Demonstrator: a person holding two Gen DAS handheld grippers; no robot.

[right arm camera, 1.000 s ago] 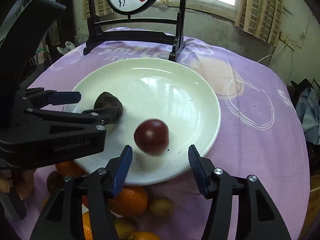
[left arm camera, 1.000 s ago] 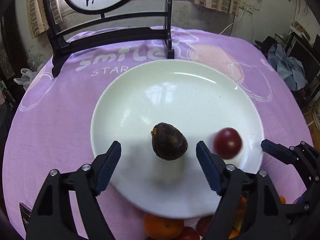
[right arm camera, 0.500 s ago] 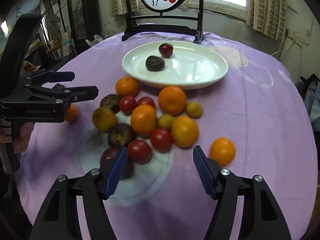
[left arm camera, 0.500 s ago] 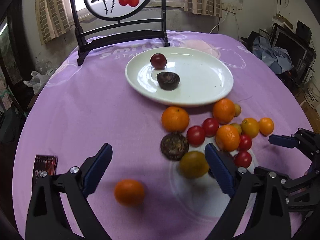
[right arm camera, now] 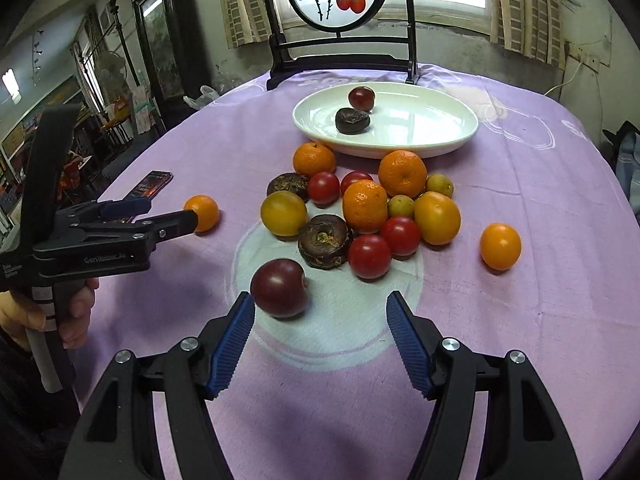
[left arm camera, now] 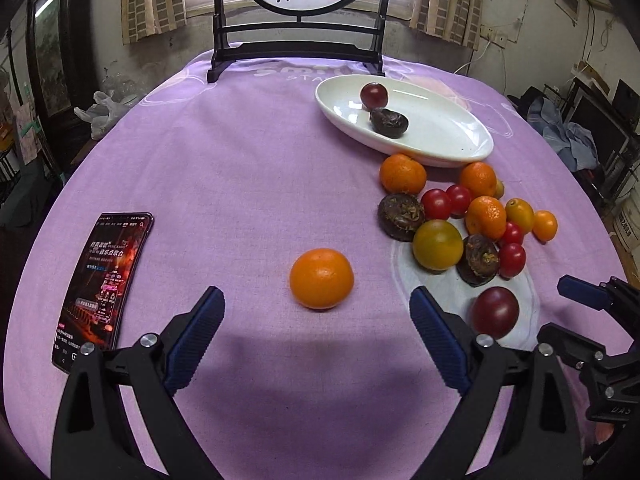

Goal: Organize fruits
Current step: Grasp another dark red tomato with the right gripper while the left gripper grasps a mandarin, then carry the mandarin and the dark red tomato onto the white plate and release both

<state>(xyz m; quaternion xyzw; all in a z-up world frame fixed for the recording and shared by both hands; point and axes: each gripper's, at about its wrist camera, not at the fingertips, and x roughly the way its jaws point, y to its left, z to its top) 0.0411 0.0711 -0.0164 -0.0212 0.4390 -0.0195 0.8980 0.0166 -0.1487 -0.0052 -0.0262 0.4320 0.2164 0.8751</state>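
Round bench [left arm camera: 240, 168] under purple cloth, white oval plate [left arm camera: 452, 140] at far side. Left gripper [left arm camera: 316, 324] wide open, empty, round orange mandarin [left arm camera: 322, 279] straight ahead between fingers, near. Right gripper [right arm camera: 320, 320] also wide open, empty, dark red plum [right arm camera: 279, 288] just beside left finger [right arm camera: 234, 344].
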